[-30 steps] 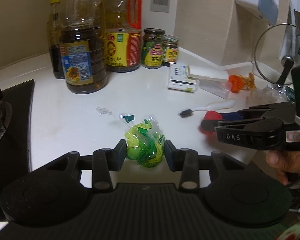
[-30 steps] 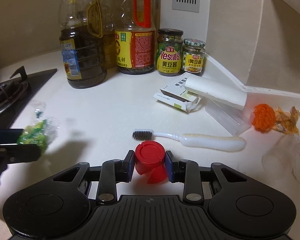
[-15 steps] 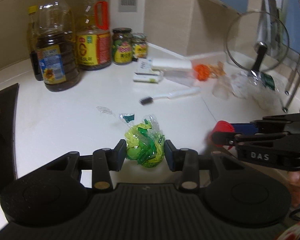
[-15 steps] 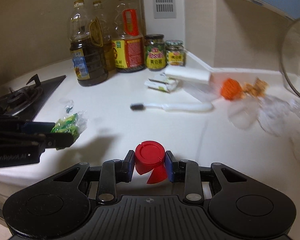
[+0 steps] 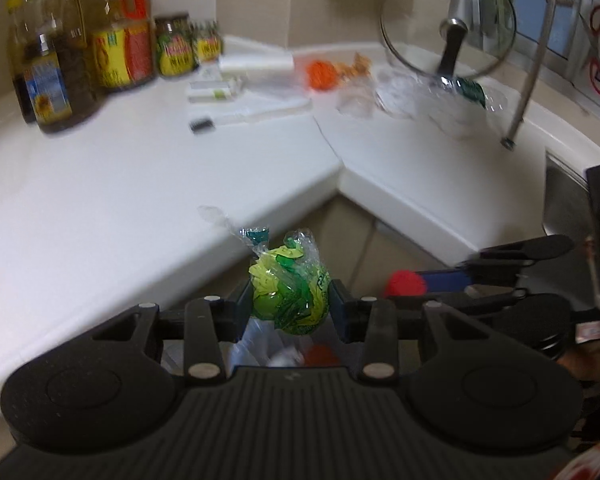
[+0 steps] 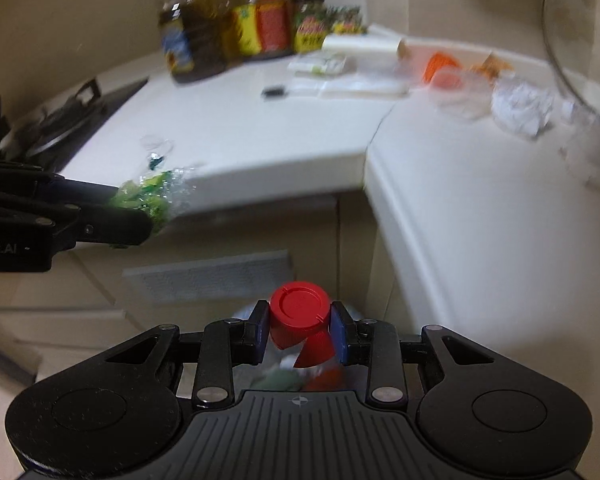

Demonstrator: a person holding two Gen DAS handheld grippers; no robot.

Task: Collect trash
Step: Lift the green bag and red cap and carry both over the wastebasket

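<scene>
My left gripper [image 5: 289,304] is clamped on a crumpled green wrapper [image 5: 290,290], my right gripper [image 6: 300,330] on a red bottle cap [image 6: 298,318]. Both are held off the white countertop [image 5: 100,184], past its inner corner edge, w/ blurred bagged rubbish below.

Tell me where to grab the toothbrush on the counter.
Grip the toothbrush by its white handle, coming from above with the gripper across it. It lies flat, its dark head pointing toward the bottles, and the handle is the longer, thicker part.
</scene>
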